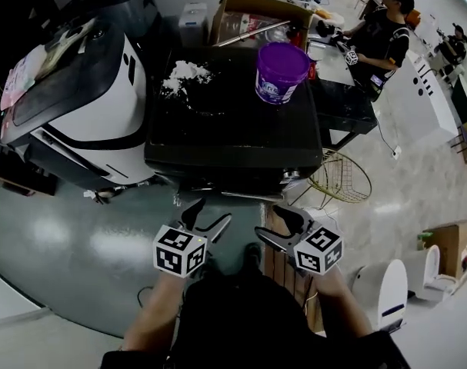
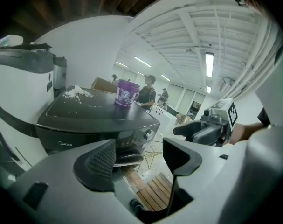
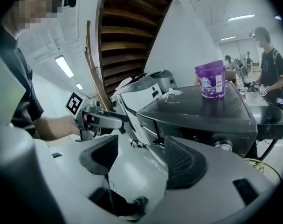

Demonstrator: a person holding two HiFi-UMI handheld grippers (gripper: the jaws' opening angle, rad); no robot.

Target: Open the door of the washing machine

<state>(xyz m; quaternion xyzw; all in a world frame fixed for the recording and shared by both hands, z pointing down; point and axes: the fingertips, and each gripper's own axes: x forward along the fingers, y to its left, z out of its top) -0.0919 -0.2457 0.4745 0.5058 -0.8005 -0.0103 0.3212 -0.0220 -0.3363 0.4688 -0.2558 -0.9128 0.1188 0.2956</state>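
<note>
The black washing machine stands just ahead of me, seen from above, with a purple tub and spilled white powder on its lid. Its front panel with a knob shows in the left gripper view; the door itself is hidden behind the jaws. My left gripper hangs open and empty short of the machine's front edge. My right gripper is open and empty beside it. In the right gripper view the machine lies ahead on the right, with nothing between the jaws.
A white and black appliance stands close on the machine's left. A cardboard box sits behind it. A wire stool and wooden slats are on the floor at right. A person works at a table at back right.
</note>
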